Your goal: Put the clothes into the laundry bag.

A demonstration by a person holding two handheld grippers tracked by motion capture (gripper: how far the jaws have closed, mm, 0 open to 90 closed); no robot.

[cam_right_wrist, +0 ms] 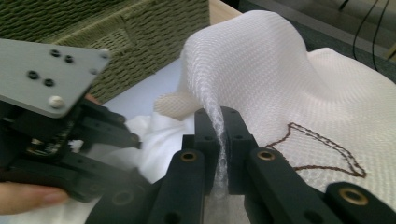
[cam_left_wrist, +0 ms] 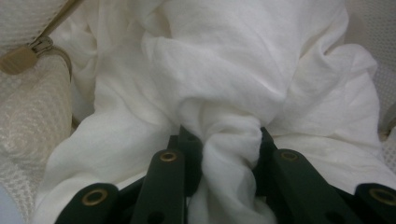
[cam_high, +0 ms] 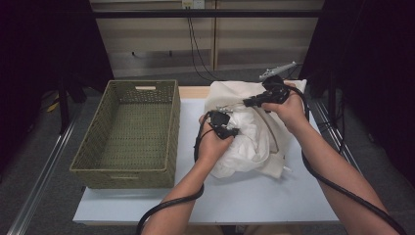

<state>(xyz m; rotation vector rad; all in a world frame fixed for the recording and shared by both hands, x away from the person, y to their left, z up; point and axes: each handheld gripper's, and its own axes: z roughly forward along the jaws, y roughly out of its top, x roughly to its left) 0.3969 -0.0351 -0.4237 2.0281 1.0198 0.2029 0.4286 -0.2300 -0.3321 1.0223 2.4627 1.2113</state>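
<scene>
You had the left tongs [cam_left_wrist: 219, 154] clenched on a bunched fold of the white garment [cam_left_wrist: 224, 70] and the right tongs [cam_right_wrist: 218, 140] pinching the cream mesh laundry bag's [cam_right_wrist: 289, 84] rim on the worktop [cam_high: 205, 196] beside the wicker basket [cam_high: 125, 169]; best hold that rim high while drawing the soft, crumpled cloth out.

Both grippers working at white laundry bag [cam_high: 230, 93] on table [cam_high: 244, 196]: left gripper [cam_high: 234, 131] biting into white cloth [cam_high: 244, 142], right gripper [cam_high: 246, 103] pinching bag edge. Green basket [cam_high: 88, 161] sitting alongside.
</scene>
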